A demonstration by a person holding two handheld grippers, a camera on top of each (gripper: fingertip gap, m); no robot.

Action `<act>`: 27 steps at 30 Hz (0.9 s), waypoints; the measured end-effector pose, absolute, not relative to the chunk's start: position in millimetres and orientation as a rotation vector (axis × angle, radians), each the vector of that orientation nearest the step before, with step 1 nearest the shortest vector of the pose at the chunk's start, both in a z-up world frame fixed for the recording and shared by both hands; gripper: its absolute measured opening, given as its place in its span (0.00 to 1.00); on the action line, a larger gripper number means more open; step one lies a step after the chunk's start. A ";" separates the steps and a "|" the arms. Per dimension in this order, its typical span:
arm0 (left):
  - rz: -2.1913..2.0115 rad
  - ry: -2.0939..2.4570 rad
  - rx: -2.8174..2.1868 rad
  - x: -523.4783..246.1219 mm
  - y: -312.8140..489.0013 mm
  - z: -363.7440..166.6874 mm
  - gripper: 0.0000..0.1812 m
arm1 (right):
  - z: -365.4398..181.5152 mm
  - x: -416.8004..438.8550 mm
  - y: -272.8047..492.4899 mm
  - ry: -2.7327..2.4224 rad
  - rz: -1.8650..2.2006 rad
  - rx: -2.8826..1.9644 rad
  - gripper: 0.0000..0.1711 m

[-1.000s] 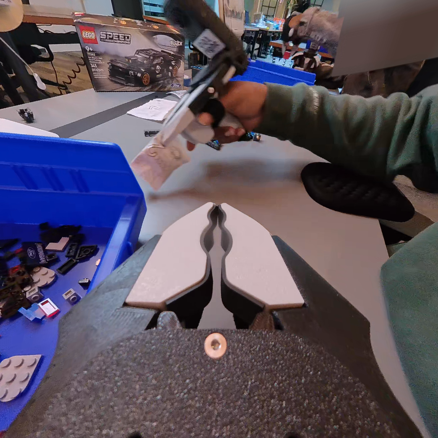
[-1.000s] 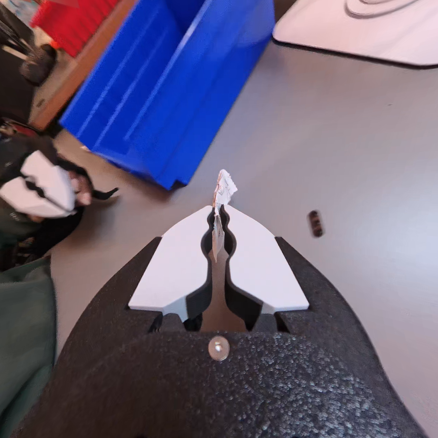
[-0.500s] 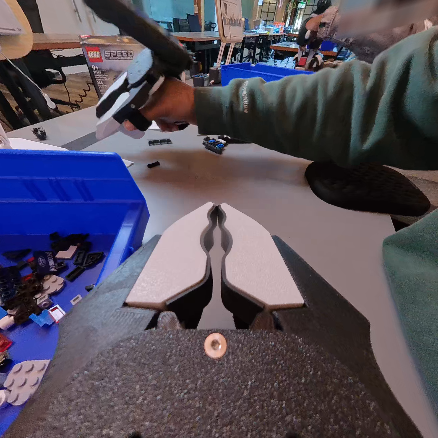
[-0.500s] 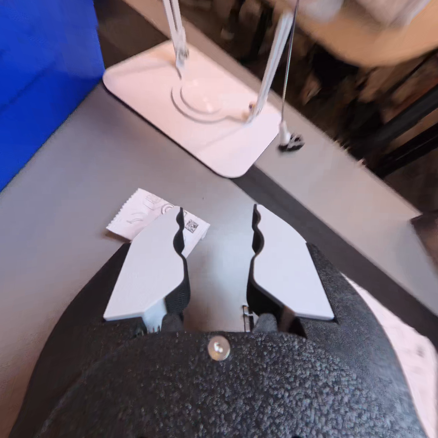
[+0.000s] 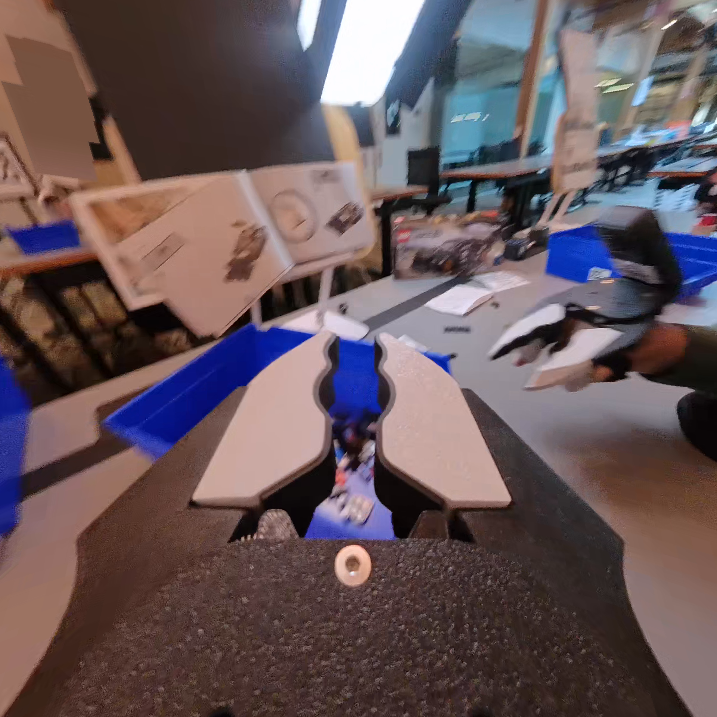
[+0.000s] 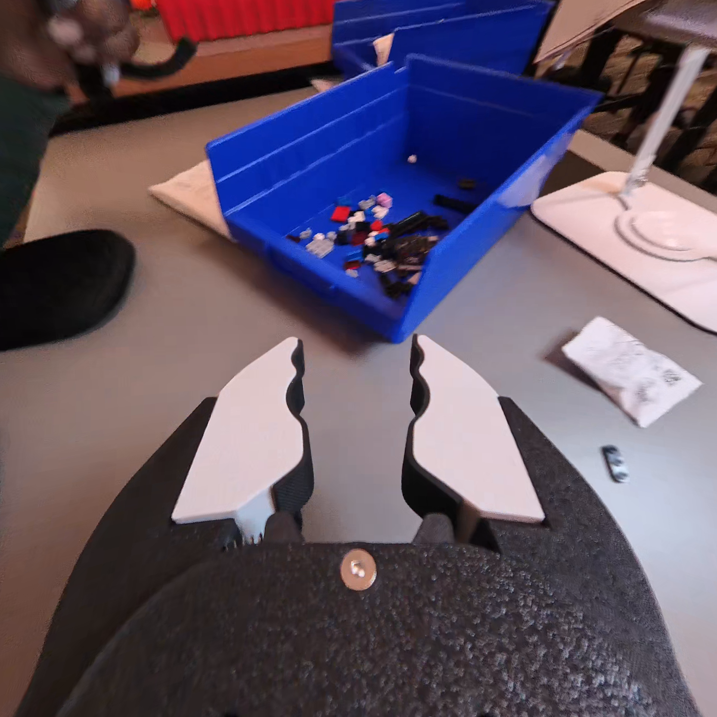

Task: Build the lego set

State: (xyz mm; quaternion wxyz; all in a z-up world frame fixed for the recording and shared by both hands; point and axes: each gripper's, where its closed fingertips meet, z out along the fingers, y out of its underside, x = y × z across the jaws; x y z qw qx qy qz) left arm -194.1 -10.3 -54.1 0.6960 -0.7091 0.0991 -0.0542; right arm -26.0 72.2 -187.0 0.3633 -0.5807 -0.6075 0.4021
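Note:
My left gripper (image 5: 357, 341) is open by a small gap and empty. It hangs over a blue bin (image 5: 186, 392), with loose bricks (image 5: 353, 434) showing between its fingers. My right gripper (image 6: 356, 340) is wide open and empty, low over the grey table, just short of the bin's (image 6: 310, 155) near corner. It also shows in the left wrist view (image 5: 543, 357), to the right. Several small bricks (image 6: 380, 240) lie in the bin. A white paper bag (image 6: 628, 368) lies flat on the table to the right of my right gripper.
A small black piece (image 6: 615, 463) lies near the bag. A white stand base (image 6: 640, 240) sits right of the bin, and a black pad (image 6: 58, 283) sits left. An open booklet on a stand (image 5: 232, 240), a printed box (image 5: 442, 248) and another blue bin (image 5: 574, 252) are farther off. The tips of one gripper are about 25 cm away from the tips of the other. My left tips are about 40 cm from the small black piece (image 6: 615, 463), my right tips only 15 cm.
My left gripper swung left over the bin and opened from shut. My right gripper let go of the paper bag, which now lies on the table, then turned back toward the bin.

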 end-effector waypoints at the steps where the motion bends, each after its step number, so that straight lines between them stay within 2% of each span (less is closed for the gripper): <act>1: -0.110 0.193 -1.659 -219.7 -16.4 -60.1 0.11 | -190.8 -23.7 62.1 -1.593 1.025 -1.480 0.31; 4: -0.063 0.173 -1.966 -295.5 -36.0 -112.8 0.17 | -198.6 -16.7 38.8 -1.674 0.989 -1.424 0.30; 8: -0.223 -0.005 -2.539 -376.7 -91.4 -232.3 0.32 | -204.0 -14.3 30.6 -1.696 0.989 -1.386 0.28; 10: -0.300 -0.165 -2.662 -394.7 -123.6 -261.2 0.34 | -204.7 -13.6 30.5 -1.687 1.006 -1.400 0.27; 14: -0.543 -0.335 -2.558 -380.5 -149.1 -267.0 0.21 | -204.6 -9.4 32.9 -1.683 1.008 -1.384 0.25; 21: -0.708 -0.349 -2.386 -346.8 -127.5 -265.5 0.10 | -206.6 -17.1 27.2 -1.677 1.108 -1.388 0.22; 23: -0.726 -0.273 -2.295 -334.9 -117.9 -255.2 0.02 | -207.8 -12.9 26.3 -1.687 1.066 -1.361 0.22; 27: -0.591 -0.158 -2.111 -329.0 -112.4 -210.7 0.00 | -208.5 -3.8 30.0 -1.677 1.014 -1.344 0.20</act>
